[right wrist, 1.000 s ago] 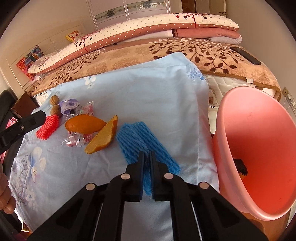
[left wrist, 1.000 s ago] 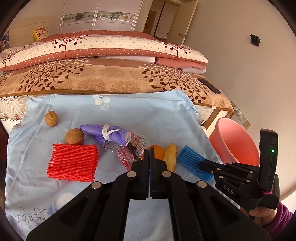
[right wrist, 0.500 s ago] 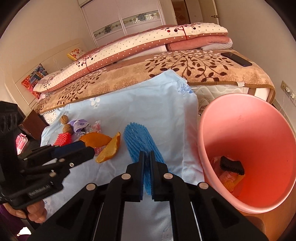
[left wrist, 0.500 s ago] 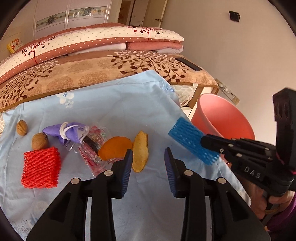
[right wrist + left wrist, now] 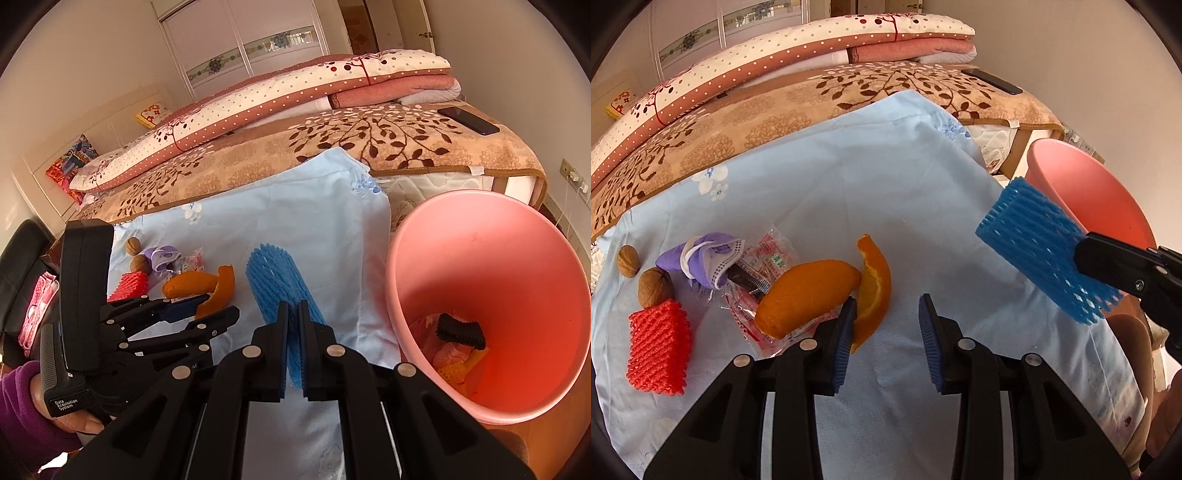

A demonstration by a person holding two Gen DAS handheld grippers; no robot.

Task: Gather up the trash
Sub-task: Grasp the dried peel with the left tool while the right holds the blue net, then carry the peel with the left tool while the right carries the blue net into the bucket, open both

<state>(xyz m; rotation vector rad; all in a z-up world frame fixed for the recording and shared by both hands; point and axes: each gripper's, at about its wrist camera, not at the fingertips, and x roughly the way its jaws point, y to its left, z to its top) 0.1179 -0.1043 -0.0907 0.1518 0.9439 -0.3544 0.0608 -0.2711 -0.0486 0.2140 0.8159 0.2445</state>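
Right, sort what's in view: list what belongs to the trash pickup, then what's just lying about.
Trash job:
- blue foam net, clamped in the right hand-held gripper
- orange peels
- snack wrappers
- purple mask
- red foam net
- walnuts
- pink bin

Lying about:
- folded quilts
- phone
- blue sheet
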